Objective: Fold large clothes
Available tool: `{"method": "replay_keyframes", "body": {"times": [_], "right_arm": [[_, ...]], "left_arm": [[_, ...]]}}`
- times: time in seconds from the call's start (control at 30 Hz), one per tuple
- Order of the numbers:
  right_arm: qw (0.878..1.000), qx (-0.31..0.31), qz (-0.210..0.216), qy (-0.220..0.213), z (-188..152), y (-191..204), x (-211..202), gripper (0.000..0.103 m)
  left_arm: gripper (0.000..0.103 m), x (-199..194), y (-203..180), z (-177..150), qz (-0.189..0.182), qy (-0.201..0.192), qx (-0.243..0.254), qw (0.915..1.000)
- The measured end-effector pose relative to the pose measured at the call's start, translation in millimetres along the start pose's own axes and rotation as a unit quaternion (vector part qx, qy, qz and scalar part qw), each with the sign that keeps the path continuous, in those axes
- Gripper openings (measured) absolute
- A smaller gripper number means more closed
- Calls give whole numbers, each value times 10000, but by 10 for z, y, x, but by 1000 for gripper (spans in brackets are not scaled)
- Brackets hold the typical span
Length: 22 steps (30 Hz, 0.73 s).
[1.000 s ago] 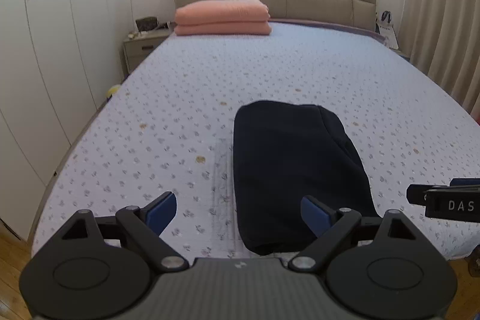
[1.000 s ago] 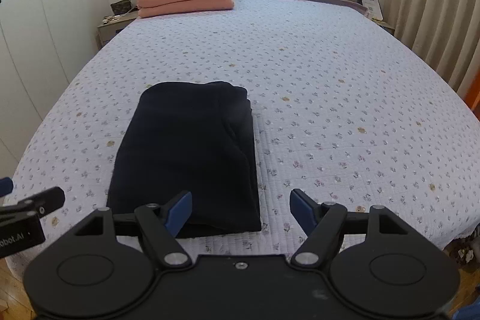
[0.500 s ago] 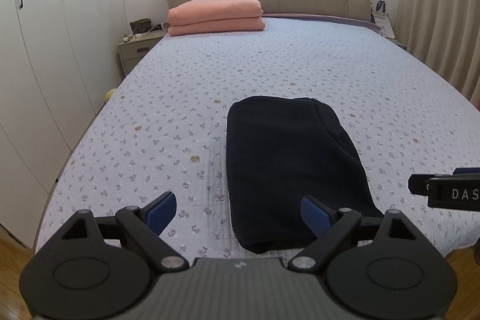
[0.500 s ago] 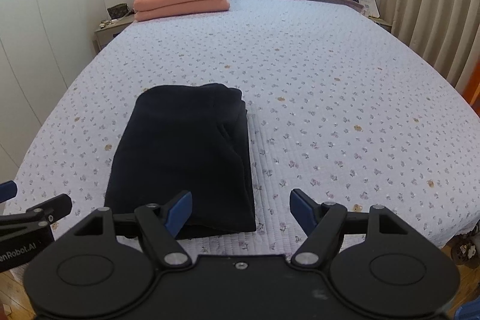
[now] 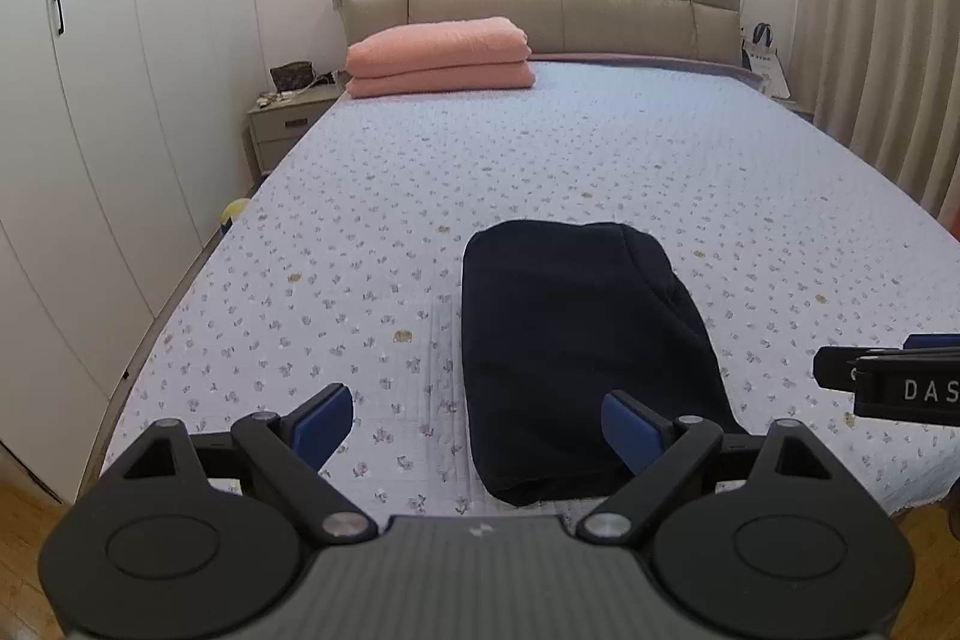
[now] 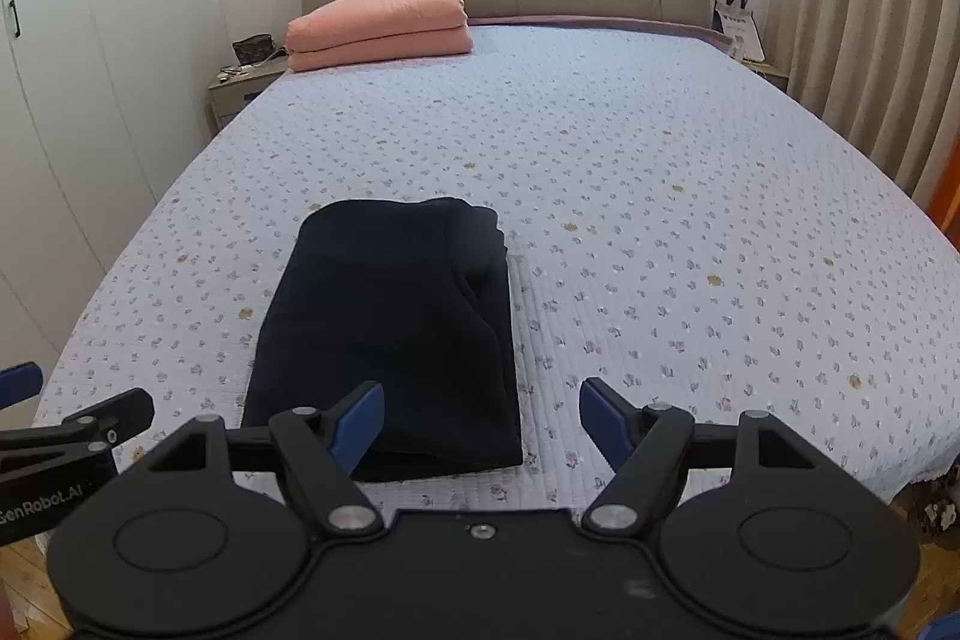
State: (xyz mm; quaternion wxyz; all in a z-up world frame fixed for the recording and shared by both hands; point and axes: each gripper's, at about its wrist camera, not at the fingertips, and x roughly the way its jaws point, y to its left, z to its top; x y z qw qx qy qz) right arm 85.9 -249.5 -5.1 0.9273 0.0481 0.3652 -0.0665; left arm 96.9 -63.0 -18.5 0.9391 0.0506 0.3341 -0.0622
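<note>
Both grippers, left gripper (image 5: 477,421) and right gripper (image 6: 480,415), hang spread wide and empty above the bed (image 6: 660,196) foot. Folded dark garment (image 6: 390,334) lies lower centre, long axis toward the headboard, between them, neither nearer.

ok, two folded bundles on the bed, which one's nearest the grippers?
The dark navy folded garment, lying at the bed's foot end just ahead of both grippers. The pink folded blanket sits far off by the headboard.
</note>
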Motion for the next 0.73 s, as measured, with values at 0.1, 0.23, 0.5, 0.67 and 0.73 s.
{"method": "replay_keyframes", "body": {"times": [0.1,0.23,0.5,0.67,0.73], "right_arm": [[10000,-22,20,-40,2,10,-45,85],[9999,-50,33,-87,8,6,-97,85],[9998,-85,55,-144,10,-4,-170,85],[9998,-87,46,-143,5,11,-183,85],[9998,-89,45,-143,8,9,-184,85]], "left_arm": [[92,-49,0,5,13,-51,18,10000],[92,-84,-2,6,2,-64,22,10000],[92,-132,1,11,-8,-86,25,10000],[92,-119,21,1,-8,-72,-37,10000],[92,-111,38,-11,-50,-58,-66,9999]]}}
